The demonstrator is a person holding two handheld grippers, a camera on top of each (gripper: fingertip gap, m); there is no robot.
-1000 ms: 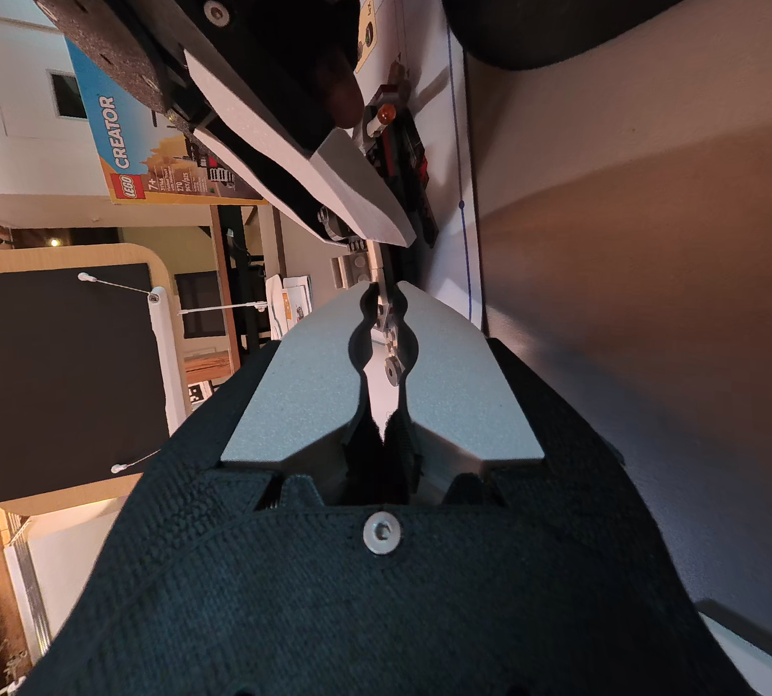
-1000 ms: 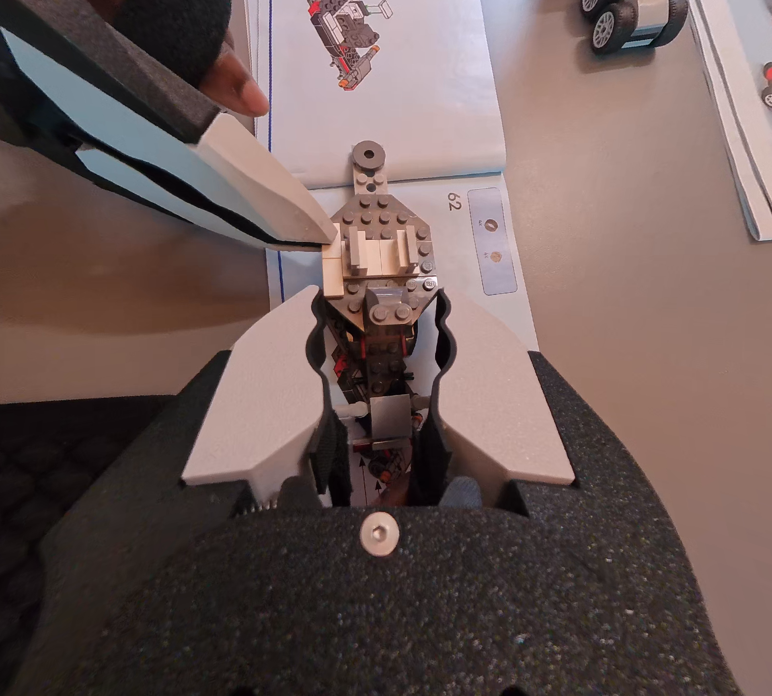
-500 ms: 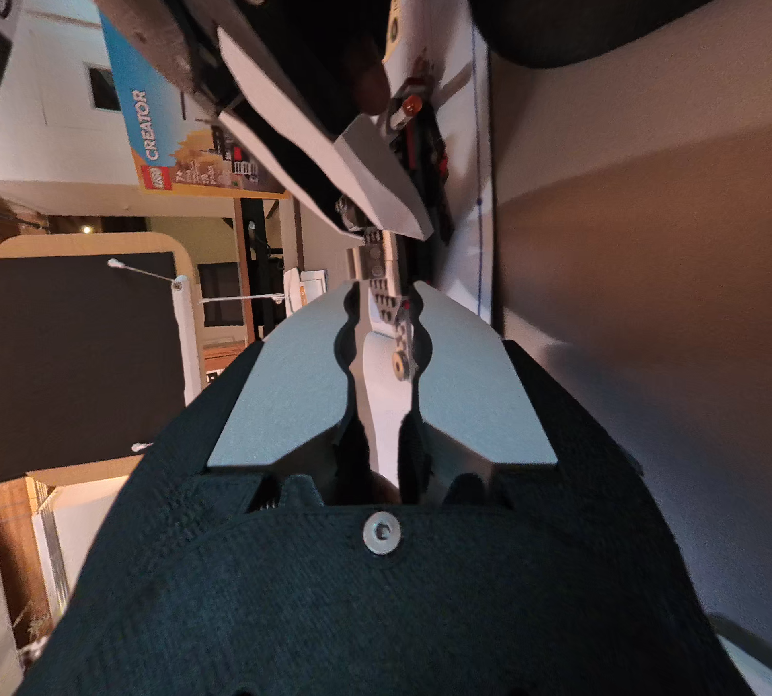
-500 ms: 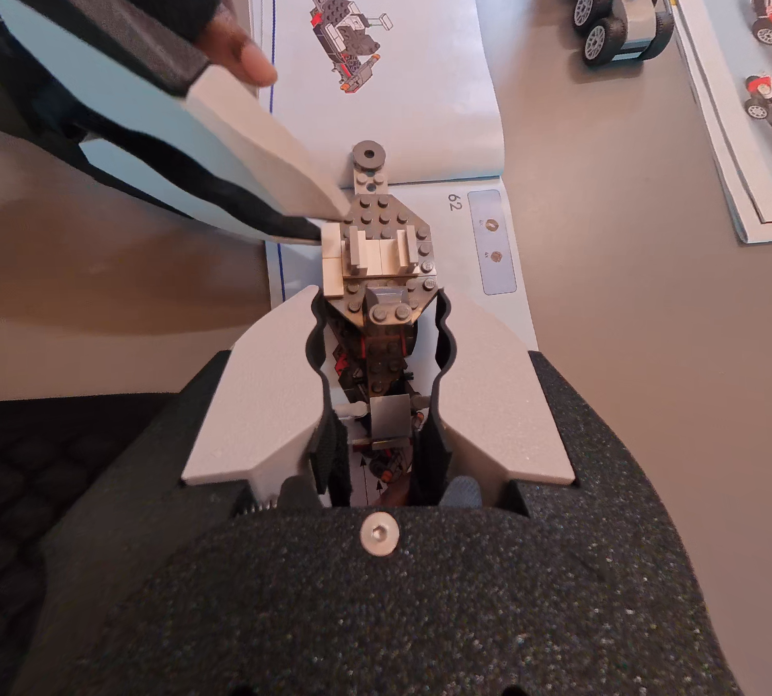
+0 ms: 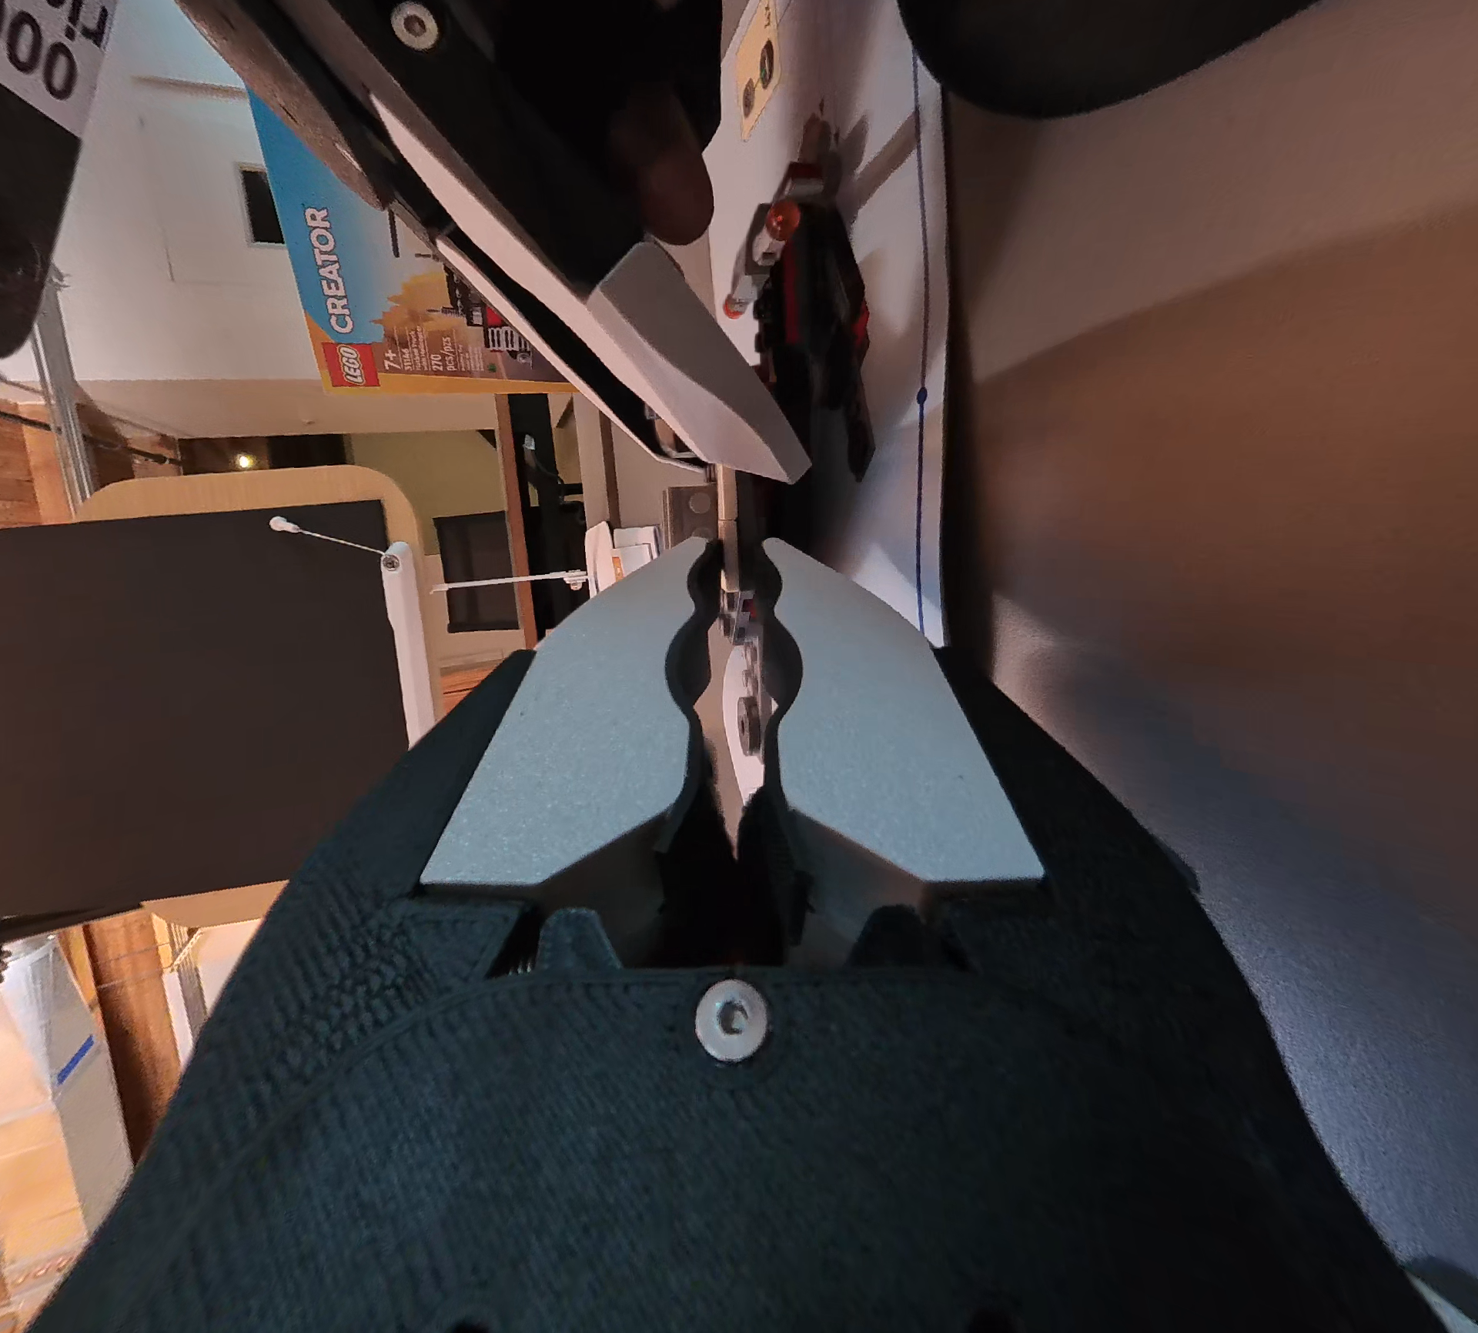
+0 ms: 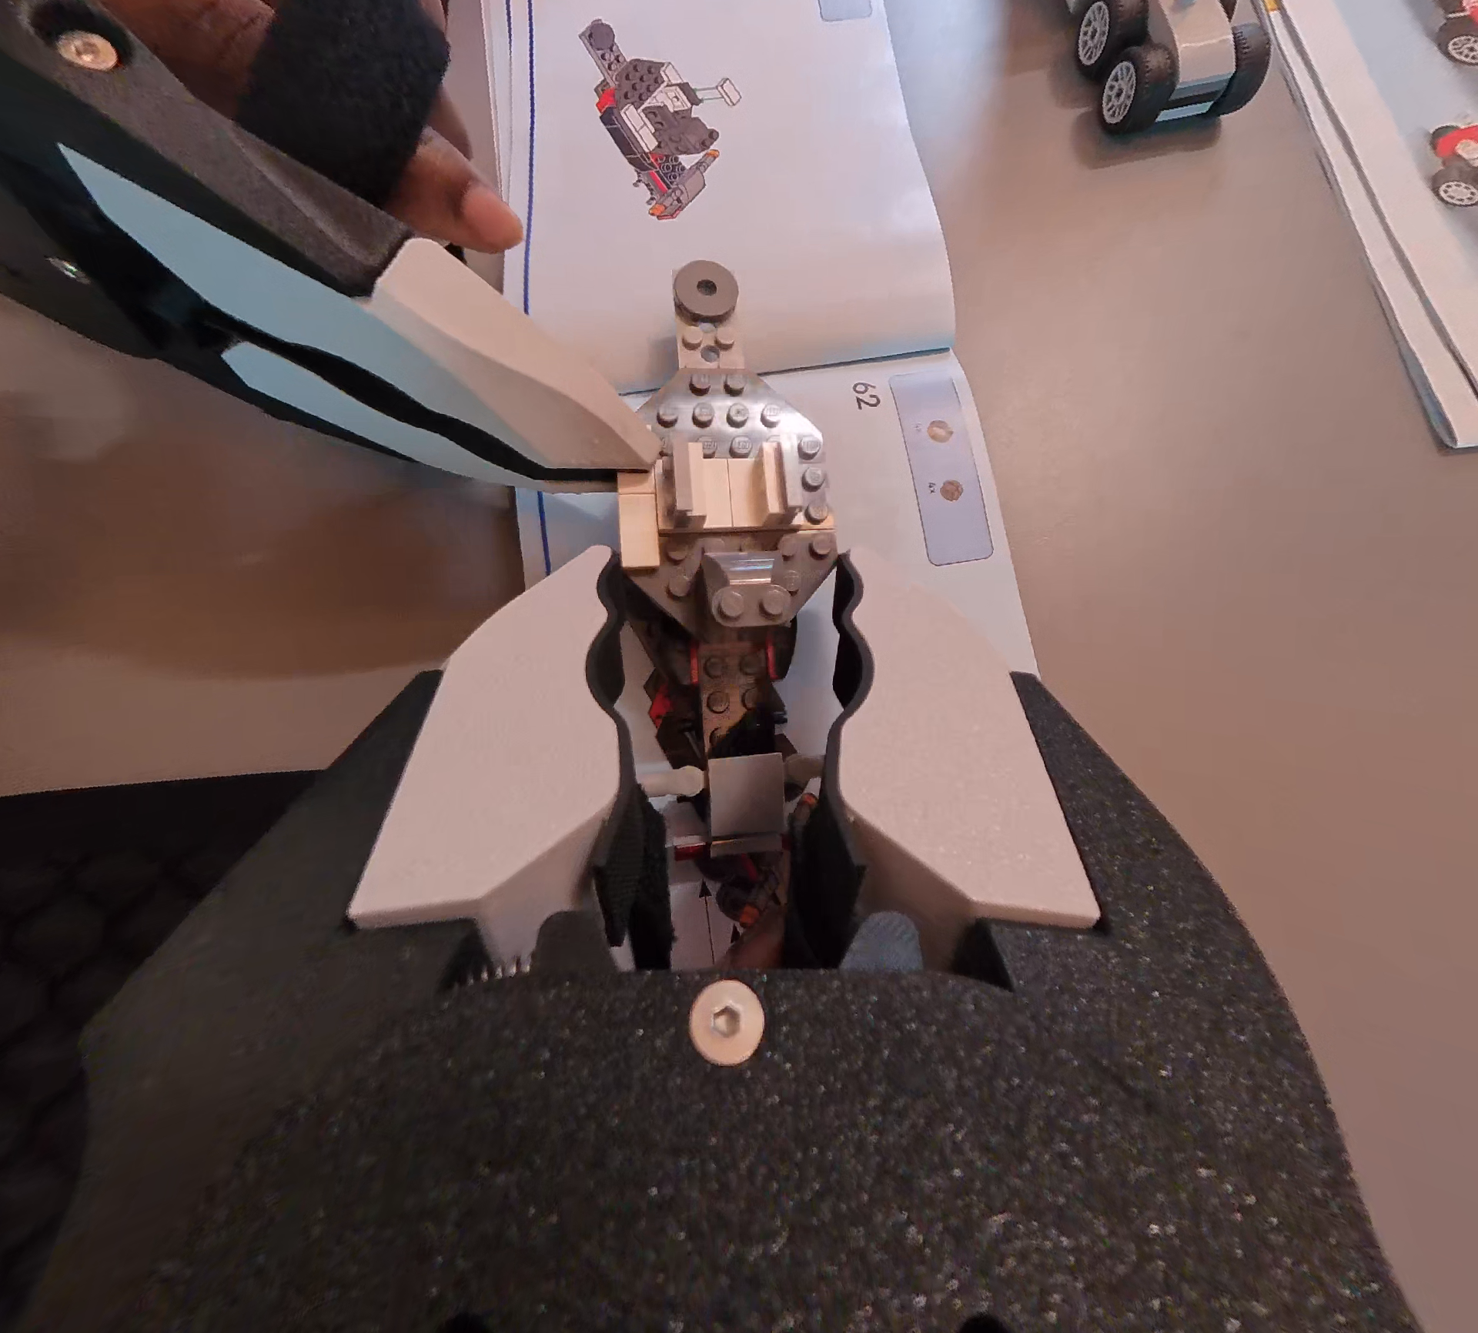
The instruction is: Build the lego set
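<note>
A partly built lego model of dark grey, tan, black and red bricks hangs above the open instruction booklet. My right gripper is shut on the model's wide grey plate, with the body running back between its fingers. My left gripper comes in from the upper left, and its tip meets the tan brick on the model's left side. In the left wrist view my left gripper is closed on a thin light plate edge, and the model's dark rear lies beyond it.
A finished grey lego truck stands at the back right beside a second booklet. A black mat lies at the front left. The lego box stands behind the table. A person's fingers rest on the left gripper. The tips of both grippers are at nearly the same place. The finished grey lego truck is about equally far from each gripper, around 20 centimetres.
My left gripper's jaws stood wider half a second ago and have closed again on the model's edge. The model stays in my right gripper, which has shifted only slightly.
</note>
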